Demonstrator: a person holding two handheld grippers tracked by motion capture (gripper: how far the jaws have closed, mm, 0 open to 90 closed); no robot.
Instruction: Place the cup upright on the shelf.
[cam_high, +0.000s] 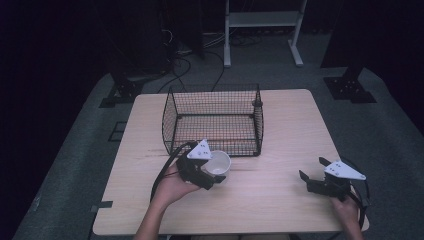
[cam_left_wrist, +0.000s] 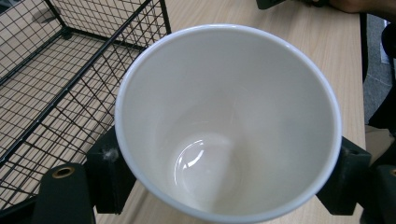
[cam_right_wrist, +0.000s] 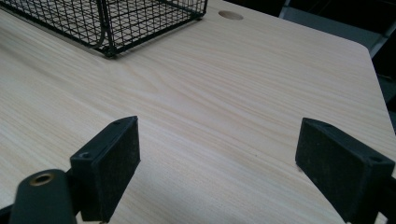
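A white cup (cam_high: 219, 163) stands just in front of the black wire basket (cam_high: 212, 90), near its front left corner. My left gripper (cam_high: 210, 174) is shut on the cup, one jaw on each side of its wall. In the left gripper view the empty cup (cam_left_wrist: 224, 116) opens toward the camera, with the basket (cam_left_wrist: 51, 88) to its left. My right gripper (cam_high: 312, 168) rests low over the table's right front, open, with nothing between its jaws. In the right gripper view that gripper (cam_right_wrist: 233, 168) stands wide apart over bare wood, the basket (cam_right_wrist: 140, 18) far off at upper left.
The light wooden table (cam_high: 270, 200) has a small round hole (cam_right_wrist: 230, 15) near its far right corner. The basket is empty. Beyond the table lie cables and a white stand (cam_high: 262, 20) on a grey floor.
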